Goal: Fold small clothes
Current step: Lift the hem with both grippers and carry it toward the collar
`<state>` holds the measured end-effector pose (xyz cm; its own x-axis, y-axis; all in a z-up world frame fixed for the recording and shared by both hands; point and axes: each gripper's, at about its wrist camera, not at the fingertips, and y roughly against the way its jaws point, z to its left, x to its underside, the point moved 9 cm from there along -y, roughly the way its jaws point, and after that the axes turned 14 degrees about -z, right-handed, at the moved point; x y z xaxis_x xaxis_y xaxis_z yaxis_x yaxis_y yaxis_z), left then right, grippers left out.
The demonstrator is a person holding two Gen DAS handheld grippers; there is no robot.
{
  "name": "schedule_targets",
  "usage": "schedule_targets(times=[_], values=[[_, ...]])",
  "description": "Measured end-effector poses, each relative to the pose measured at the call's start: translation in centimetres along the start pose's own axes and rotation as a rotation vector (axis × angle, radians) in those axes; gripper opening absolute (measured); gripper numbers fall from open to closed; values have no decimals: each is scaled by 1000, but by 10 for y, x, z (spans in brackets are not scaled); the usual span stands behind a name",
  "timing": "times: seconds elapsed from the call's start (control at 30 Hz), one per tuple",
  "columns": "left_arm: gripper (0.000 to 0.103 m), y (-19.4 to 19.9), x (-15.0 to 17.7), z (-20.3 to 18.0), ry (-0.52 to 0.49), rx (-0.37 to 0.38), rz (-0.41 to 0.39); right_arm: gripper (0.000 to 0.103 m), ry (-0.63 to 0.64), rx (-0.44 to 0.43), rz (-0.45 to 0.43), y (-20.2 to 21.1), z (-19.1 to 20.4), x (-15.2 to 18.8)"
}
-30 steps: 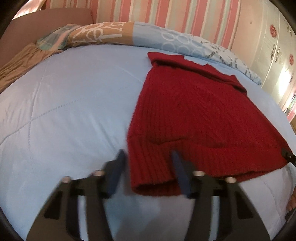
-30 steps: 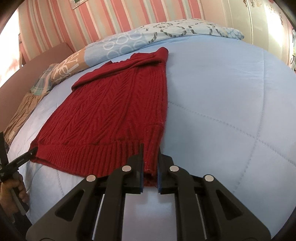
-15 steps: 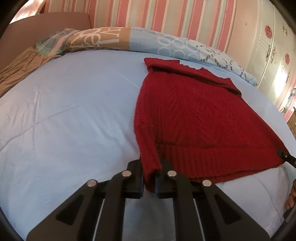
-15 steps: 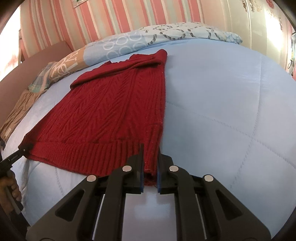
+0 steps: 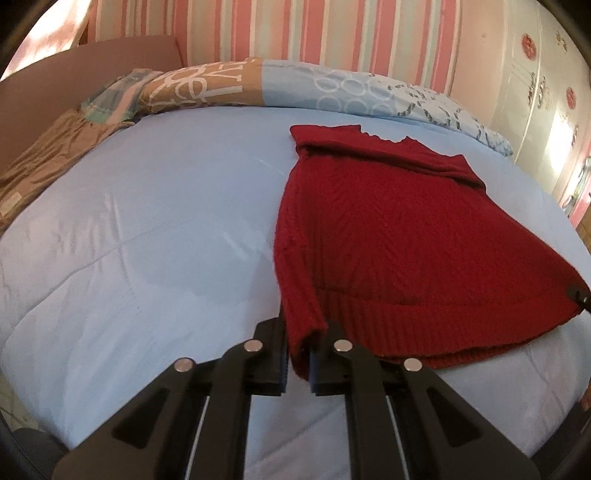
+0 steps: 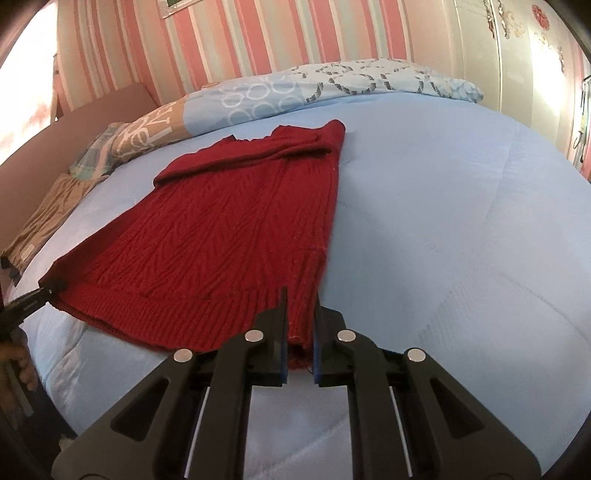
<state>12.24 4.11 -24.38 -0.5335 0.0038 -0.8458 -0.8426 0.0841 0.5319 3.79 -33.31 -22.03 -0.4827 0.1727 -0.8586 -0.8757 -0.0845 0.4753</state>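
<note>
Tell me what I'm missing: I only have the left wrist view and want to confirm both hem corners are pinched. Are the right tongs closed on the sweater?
Observer: Yes. The right tongs are shut on the red sweater's near right hem corner.
Operator: Anything lying right of the sweater?
Observer: Only bare blue bedspread out to the bed's edge.
Operator: Anything hanging on the wall?
Observer: A framed picture's corner shows up top.

Sweater (image 5: 399, 236) on bed (image 5: 155, 229); pillows (image 5: 332, 88) behind; folded cloth, perhaps blanket (image 5: 48, 162), at left edge.
</note>
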Motion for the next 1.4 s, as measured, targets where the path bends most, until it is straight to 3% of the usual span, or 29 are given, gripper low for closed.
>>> schedule_targets(times=[0.27,0.47,1.0,1.4], values=[[7,50,24,7,8,7,21,9,-32,-3,-11,46,16,11],[7,75,22,11,36,-1,18,9,-16,7,-27,66,21,3],[7,111,-36,3,29,9,-135,9,26,-1,-108,93,35,-40],[7,86,-89,7,9,3,-219,9,44,-7,-180,67,39,-93]])
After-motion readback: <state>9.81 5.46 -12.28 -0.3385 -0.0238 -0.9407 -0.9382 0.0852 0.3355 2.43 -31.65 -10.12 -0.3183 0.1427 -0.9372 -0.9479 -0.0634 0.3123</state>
